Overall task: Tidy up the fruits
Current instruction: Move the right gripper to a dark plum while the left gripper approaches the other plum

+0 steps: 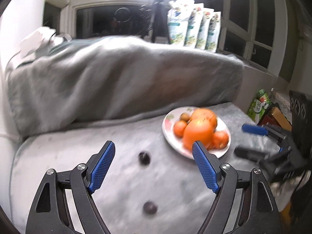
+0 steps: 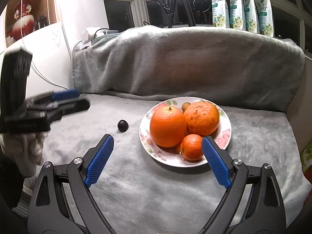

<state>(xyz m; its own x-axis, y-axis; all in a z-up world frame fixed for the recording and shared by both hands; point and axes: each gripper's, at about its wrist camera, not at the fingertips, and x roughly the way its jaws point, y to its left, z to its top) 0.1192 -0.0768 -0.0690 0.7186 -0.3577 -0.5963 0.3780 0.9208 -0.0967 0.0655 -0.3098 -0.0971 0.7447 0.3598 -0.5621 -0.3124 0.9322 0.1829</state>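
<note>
The left gripper (image 1: 154,152), black with blue ribbed pads, has its jaws spread wide and holds nothing. Between and just beyond its fingertips a small dark round plum (image 1: 144,158) lies on the grey fleece blanket (image 1: 58,175); a second dark plum (image 1: 149,207) lies nearer, low between the two fingers. Both are blurred and roundish, so no long axis or pointing direction can be told.

The right gripper (image 2: 158,146), of the same make, is also wide open and empty. The white floral-printed plate (image 2: 226,134) sits just ahead of it, towards its right finger, whose tip overlaps the plate's rim in view. On the plate a large smooth orange (image 2: 168,126) shows its stem end upward, a speckled orange (image 2: 201,118) touches it on the right, a small tangerine (image 2: 192,147) lies in front, and a small brownish fruit (image 2: 185,105) is behind. The first plum lies left of the plate, apart from it.
</note>
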